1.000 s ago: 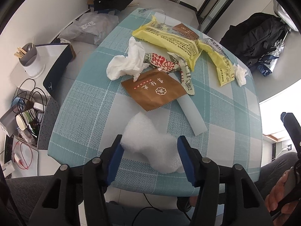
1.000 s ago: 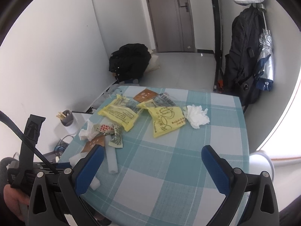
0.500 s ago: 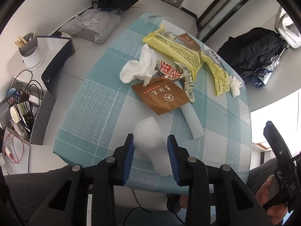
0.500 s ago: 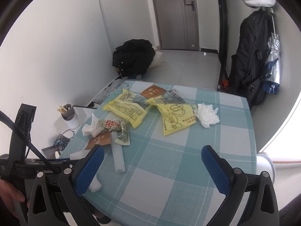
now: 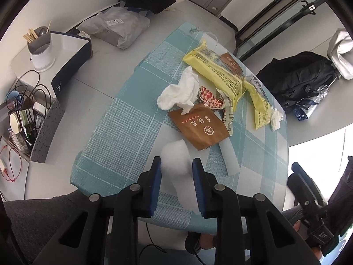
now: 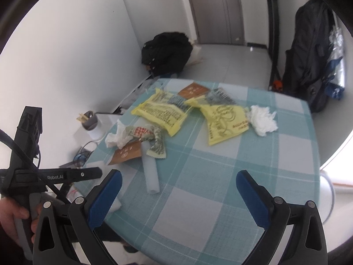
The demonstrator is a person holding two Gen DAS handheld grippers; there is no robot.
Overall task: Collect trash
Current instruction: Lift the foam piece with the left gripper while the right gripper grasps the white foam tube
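**One wad pinched, the rest waiting**

One white foam wad (image 5: 175, 156) is sitting squeezed between the blue pads of the left gripper (image 5: 176, 165) at the near edge of the checked table (image 5: 123, 128); the jaws have just been closing on it and the pads are now pressing its sides. The right gripper (image 6: 178, 183) is hovering over the near right of the table with its fingers spread wide and nothing between them.

Other trash is lying farther in: a tissue (image 5: 179, 91), a brown packet (image 5: 198, 125), a foam tube (image 5: 228, 154), yellow wrappers (image 5: 218, 72) and a second tissue (image 5: 276, 119) toward the far right.

Risks, as I judge them:
- The wad is soft and springy, so it could be slipping out on the lift if the pinch is catching only its edge.
- Its lower part is trailing past the pads toward the table edge, so it could be snagging or dropping to the floor.
- No bin is showing in either view, so the carry may be long, giving a loose hold more chance to fail.
- The brown packet is lying just beyond the wad and could be getting dragged along.
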